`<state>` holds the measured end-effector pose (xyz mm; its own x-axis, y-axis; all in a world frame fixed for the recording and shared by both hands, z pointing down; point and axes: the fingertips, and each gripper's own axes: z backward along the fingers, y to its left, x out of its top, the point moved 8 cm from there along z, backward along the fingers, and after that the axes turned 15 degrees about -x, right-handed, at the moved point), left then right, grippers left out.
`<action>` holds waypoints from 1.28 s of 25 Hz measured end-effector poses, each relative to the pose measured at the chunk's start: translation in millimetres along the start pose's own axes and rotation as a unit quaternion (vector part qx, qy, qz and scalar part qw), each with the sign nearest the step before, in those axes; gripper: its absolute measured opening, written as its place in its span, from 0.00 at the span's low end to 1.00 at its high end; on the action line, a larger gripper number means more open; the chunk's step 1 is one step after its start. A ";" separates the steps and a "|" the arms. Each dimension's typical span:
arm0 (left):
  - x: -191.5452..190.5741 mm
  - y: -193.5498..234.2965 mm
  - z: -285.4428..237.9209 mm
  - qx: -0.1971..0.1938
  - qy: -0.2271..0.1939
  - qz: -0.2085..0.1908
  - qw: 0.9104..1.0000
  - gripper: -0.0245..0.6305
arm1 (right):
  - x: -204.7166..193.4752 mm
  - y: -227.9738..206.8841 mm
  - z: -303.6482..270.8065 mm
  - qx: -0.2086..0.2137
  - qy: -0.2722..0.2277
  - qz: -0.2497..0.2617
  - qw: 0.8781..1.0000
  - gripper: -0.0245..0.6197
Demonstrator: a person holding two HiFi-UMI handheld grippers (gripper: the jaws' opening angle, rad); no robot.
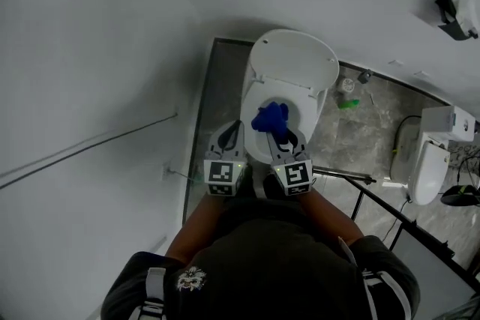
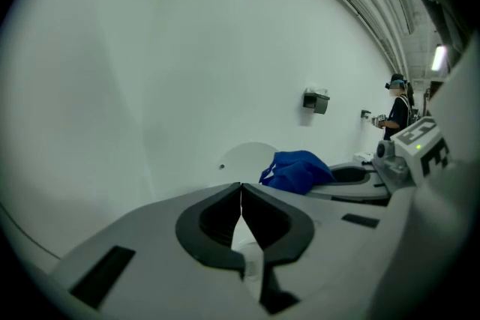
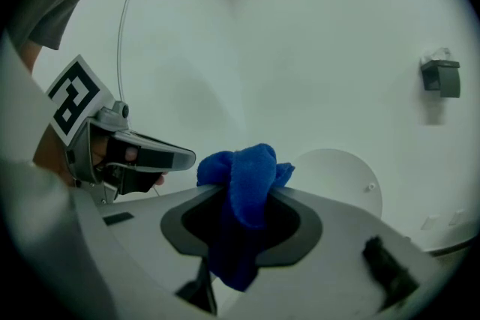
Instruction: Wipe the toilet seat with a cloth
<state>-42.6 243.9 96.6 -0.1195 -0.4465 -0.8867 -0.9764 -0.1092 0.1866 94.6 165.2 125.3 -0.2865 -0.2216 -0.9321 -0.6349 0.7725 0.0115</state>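
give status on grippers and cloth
Left gripper shut, empty. Right gripper shut on blue cloth, over toilet seat. Lid up, nothing blocking.

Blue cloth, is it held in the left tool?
No, the blue cloth is clamped in the right tool; the left tool has its jaws shut on nothing.

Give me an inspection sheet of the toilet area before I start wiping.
Surface: grey tiled floor, white walls.
Job's things: toilet with its lid raised; blue cloth over the bowl.
Clutter: green item on the floor beside the toilet.
Grippers: left gripper shut, empty; right gripper shut on the cloth.
Cables: thin cable along the left wall.
Surroundings: second toilet, black rail, wall box.
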 end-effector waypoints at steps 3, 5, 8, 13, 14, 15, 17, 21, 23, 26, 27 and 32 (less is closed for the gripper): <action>-1.8 10.0 -21.0 -0.029 0.012 0.004 1.000 0.05 | -7.5 -3.8 -9.5 -0.027 0.020 -0.005 0.999 0.21; -8.2 19.4 -33.4 -0.047 0.023 0.013 0.999 0.05 | -16.0 -8.2 -19.2 -0.048 0.030 -0.005 0.998 0.21; -26.2 34.1 -53.2 -0.070 0.050 0.024 0.996 0.05 | -33.8 -15.4 -38.6 -0.073 0.050 -0.010 0.996 0.21; -68.9 48.5 -95.0 -0.094 0.102 0.035 0.990 0.05 | -65.7 -25.3 -65.0 -0.093 0.082 -0.011 0.992 0.21; -79.5 50.8 -104.1 -0.094 0.113 0.035 0.988 0.05 | -73.4 -25.7 -70.6 -0.095 0.087 -0.010 0.992 0.21; -89.7 52.4 -113.5 -0.095 0.122 0.038 0.987 0.05 | -81.9 -26.5 -76.4 -0.099 0.093 -0.010 0.991 0.21; -106.8 54.6 -133.8 -0.100 0.130 0.046 0.985 0.05 | -101.0 -30.4 -89.9 -0.108 0.106 -0.015 0.988 0.21; -135.7 64.1 -170.9 -0.111 0.137 0.048 0.983 0.05 | -143.7 -38.3 -121.4 -0.133 0.125 -0.030 0.983 0.21; -149.4 66.4 -184.7 -0.117 0.138 0.047 0.982 0.05 | -163.8 -43.2 -133.7 -0.140 0.131 -0.034 0.981 0.21; -173.7 71.8 -201.3 -0.122 0.143 0.043 0.981 0.05 | -194.1 -47.5 -152.8 -0.141 0.141 -0.028 0.980 0.21; -182.2 74.5 -206.0 -0.124 0.145 0.041 0.981 0.05 | -204.3 -48.2 -159.3 -0.140 0.144 -0.025 0.979 0.21; -218.9 87.5 -224.9 -0.127 0.152 0.033 0.980 0.05 | -251.7 -59.3 -187.5 -0.154 0.165 -0.021 0.974 0.21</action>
<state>-61.4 132.3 402.1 -0.0848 -0.6998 -0.7093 -0.8876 -0.2704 0.3729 69.8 63.6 427.1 -0.4385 -0.4670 -0.7679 -0.8218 0.5543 0.1322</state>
